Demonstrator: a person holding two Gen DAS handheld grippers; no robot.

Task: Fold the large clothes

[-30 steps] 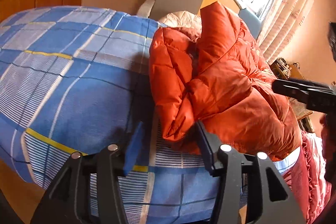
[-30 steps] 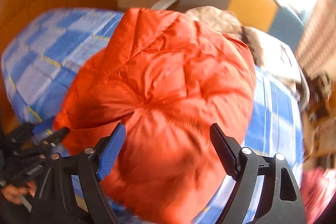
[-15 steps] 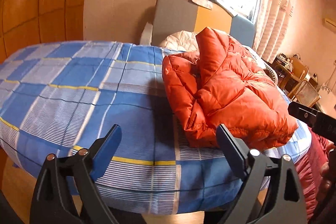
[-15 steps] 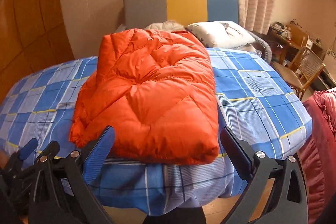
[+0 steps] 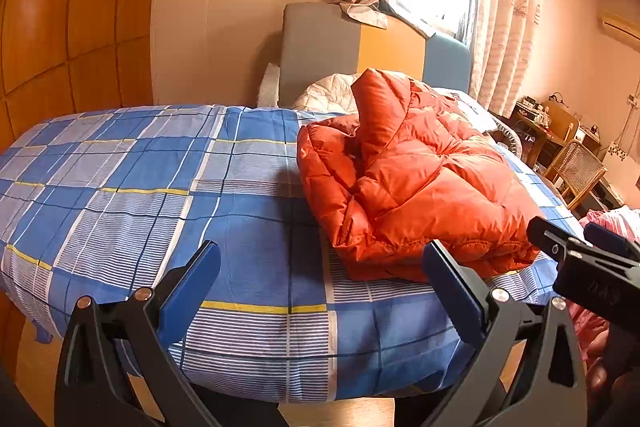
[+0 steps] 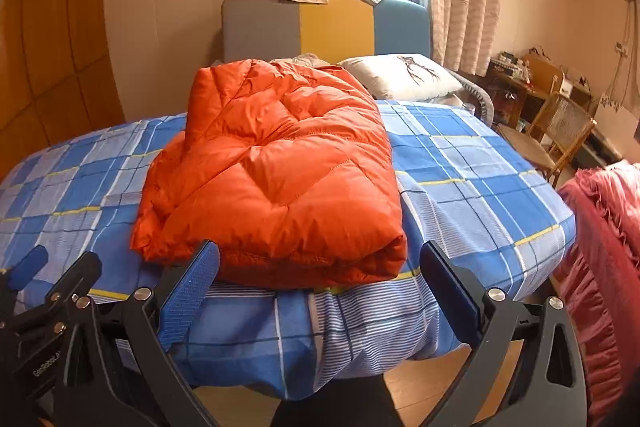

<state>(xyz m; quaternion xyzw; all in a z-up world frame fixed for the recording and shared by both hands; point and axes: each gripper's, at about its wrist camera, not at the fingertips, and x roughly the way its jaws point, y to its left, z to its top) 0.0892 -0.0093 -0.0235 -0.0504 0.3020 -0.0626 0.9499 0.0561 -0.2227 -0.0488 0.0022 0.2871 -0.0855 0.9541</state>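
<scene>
The orange puffer jacket (image 6: 276,179) lies folded in a thick bundle on the bed (image 6: 480,179), which is covered by a blue checked sheet. From the right gripper (image 6: 320,291), the bundle sits just ahead of the jaws and a little toward the left one. From the left gripper (image 5: 322,291), it lies ahead and toward the right jaw. Both pairs of jaws are spread wide and released, holding nothing, apart from the jacket. A pillow (image 6: 404,77) rests beyond the jacket, by the headboard (image 6: 336,27).
</scene>
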